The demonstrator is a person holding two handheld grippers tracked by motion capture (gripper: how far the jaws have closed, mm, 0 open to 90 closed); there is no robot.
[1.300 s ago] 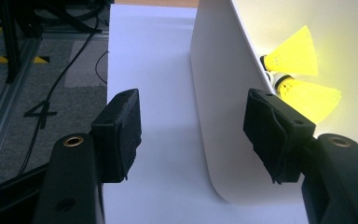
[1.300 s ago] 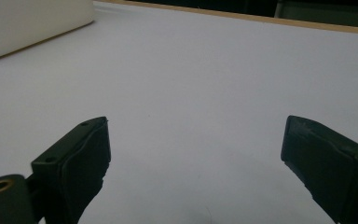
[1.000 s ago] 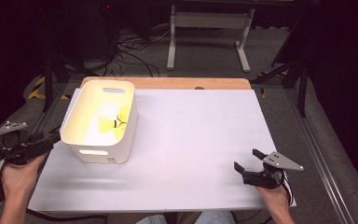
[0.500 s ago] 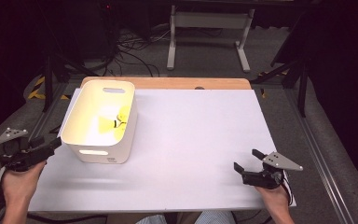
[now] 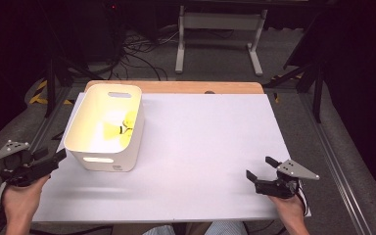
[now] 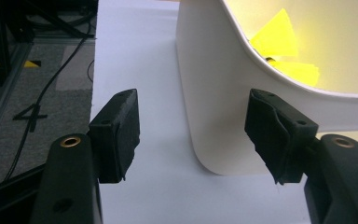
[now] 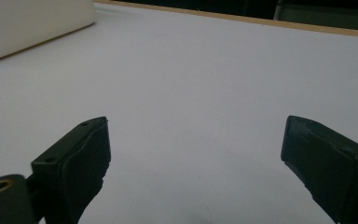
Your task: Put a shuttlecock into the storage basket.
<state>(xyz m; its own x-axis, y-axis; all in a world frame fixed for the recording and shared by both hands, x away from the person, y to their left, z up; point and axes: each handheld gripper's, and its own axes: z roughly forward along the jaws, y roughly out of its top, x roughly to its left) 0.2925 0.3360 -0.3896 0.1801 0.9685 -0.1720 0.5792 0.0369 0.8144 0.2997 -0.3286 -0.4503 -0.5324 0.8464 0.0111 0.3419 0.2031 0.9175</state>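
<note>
A white plastic bin [image 5: 103,149] stands at the table's left, and several yellow pieces [image 5: 111,131] with a small dark bit lie inside it. My left gripper [image 5: 52,155] hovers open just left of the bin's near left corner. In the left gripper view the left gripper [image 6: 193,128] has that rounded corner of the bin [image 6: 214,93] just ahead between its spread jaws, not touching, and the yellow pieces [image 6: 279,39] show over the rim. My right gripper [image 5: 259,167] is open near the front right of the table. In the right gripper view the right gripper [image 7: 196,154] holds nothing.
The white tabletop [image 5: 200,147] stretches bare between the bin and the right gripper. A wooden strip [image 5: 176,87] runs along the far edge. Cables and a metal stand [image 5: 215,29] lie on the floor beyond. The bin's wall [image 7: 28,23] shows far off in the right gripper view.
My left gripper has drifted slightly toward the near edge, beside the bin's corner. The right gripper and the bin have not moved.
</note>
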